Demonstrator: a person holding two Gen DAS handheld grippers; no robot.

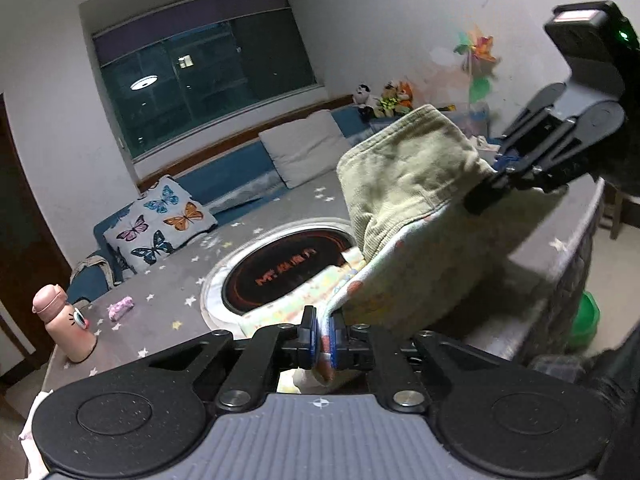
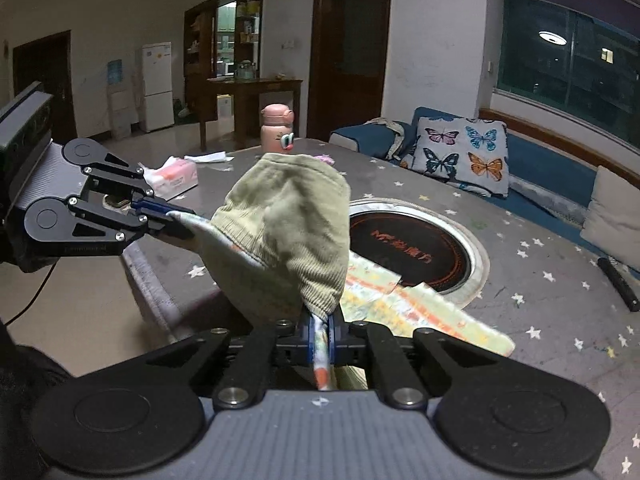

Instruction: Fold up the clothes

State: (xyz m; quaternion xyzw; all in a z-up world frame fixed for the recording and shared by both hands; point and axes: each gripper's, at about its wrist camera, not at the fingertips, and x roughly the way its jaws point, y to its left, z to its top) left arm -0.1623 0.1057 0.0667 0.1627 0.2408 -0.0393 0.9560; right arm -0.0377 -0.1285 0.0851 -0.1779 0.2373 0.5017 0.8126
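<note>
My left gripper [image 1: 325, 338] and right gripper [image 2: 319, 338] each pinch an edge of the olive corduroy garment with printed lining [image 2: 280, 216]. It hangs lifted between them above the near edge of the grey star-patterned table [image 2: 520, 248], beside the round black inset burner [image 2: 416, 252].

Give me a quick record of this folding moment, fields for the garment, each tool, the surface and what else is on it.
garment: green corduroy piece with printed lining, lifted, one end trailing on the table
left tool: shut on a printed edge
right tool: shut on another edge
surface: grey star-print table with a round black inset
other items: pink bottle, tissue pack, dark remote
</note>
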